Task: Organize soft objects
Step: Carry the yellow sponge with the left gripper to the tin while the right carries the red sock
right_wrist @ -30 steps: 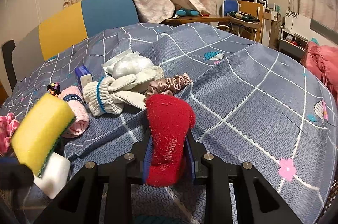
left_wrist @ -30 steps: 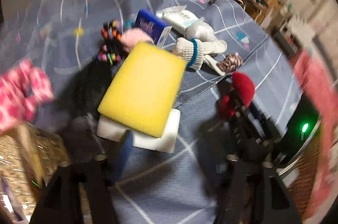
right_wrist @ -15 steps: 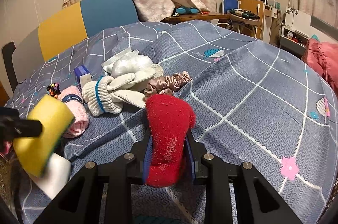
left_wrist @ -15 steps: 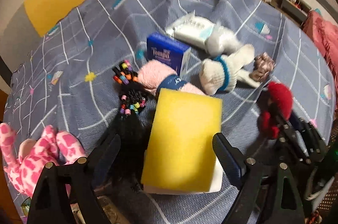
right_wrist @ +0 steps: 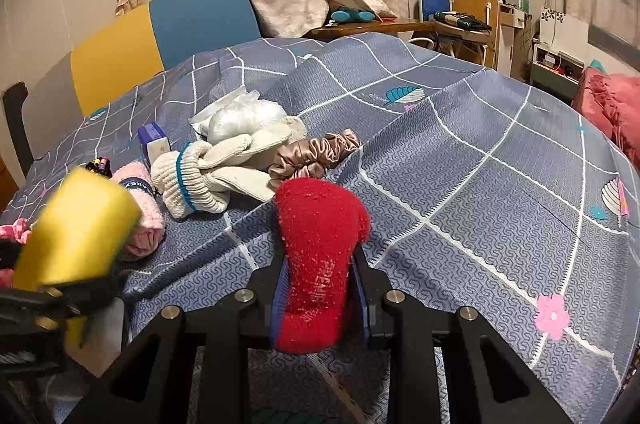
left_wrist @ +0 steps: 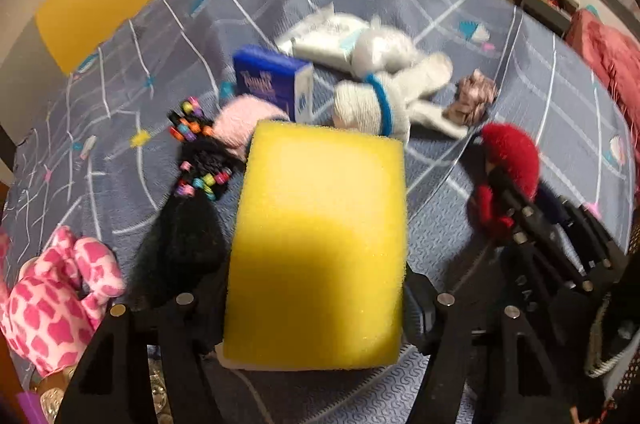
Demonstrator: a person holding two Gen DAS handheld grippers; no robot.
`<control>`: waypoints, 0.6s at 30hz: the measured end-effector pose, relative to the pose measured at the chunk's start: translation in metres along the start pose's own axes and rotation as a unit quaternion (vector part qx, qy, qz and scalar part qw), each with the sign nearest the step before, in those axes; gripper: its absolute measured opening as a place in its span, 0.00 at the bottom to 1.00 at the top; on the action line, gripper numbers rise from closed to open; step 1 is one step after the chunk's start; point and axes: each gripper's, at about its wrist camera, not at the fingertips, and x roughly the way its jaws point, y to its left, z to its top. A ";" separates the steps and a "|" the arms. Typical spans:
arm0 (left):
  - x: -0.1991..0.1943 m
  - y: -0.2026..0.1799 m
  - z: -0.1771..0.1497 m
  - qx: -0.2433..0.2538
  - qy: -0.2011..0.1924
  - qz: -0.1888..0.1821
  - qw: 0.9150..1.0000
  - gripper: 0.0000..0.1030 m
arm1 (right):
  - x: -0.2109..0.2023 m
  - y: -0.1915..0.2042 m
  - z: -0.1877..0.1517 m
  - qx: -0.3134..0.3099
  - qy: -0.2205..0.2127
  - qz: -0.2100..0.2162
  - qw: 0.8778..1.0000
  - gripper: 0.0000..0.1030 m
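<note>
My left gripper (left_wrist: 316, 288) is shut on a yellow sponge (left_wrist: 320, 244), which also shows at the left of the right wrist view (right_wrist: 76, 228), held above a white block (right_wrist: 100, 340). My right gripper (right_wrist: 318, 288) is shut on a red fuzzy sock (right_wrist: 316, 256), seen at the right of the left wrist view (left_wrist: 508, 160). On the blue-grey checked cloth (right_wrist: 480, 184) lie white knit gloves (right_wrist: 216, 168), a pink rolled sock (right_wrist: 140, 208), a brown satin scrunchie (right_wrist: 316, 156) and a white plastic-wrapped bundle (right_wrist: 240, 116).
A blue tissue pack (left_wrist: 272, 84), a black item with coloured beads (left_wrist: 196, 160) and a pink spotted plush (left_wrist: 52, 300) lie at the left. A wicker basket edge (left_wrist: 52, 388) sits bottom left. A yellow and blue chair (right_wrist: 160, 36) stands behind the table.
My left gripper has closed its jaws onto the yellow sponge. The right gripper with the red sock has not moved.
</note>
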 end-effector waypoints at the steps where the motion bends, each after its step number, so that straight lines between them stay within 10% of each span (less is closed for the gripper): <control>1: -0.006 0.001 -0.002 -0.003 -0.011 0.008 1.000 0.67 | 0.000 0.000 0.000 0.000 0.000 0.000 1.000 0.27; 18: -0.151 0.019 -0.109 -0.054 -0.115 -0.097 0.987 0.67 | 0.000 0.005 0.000 -0.012 0.006 -0.022 1.000 0.28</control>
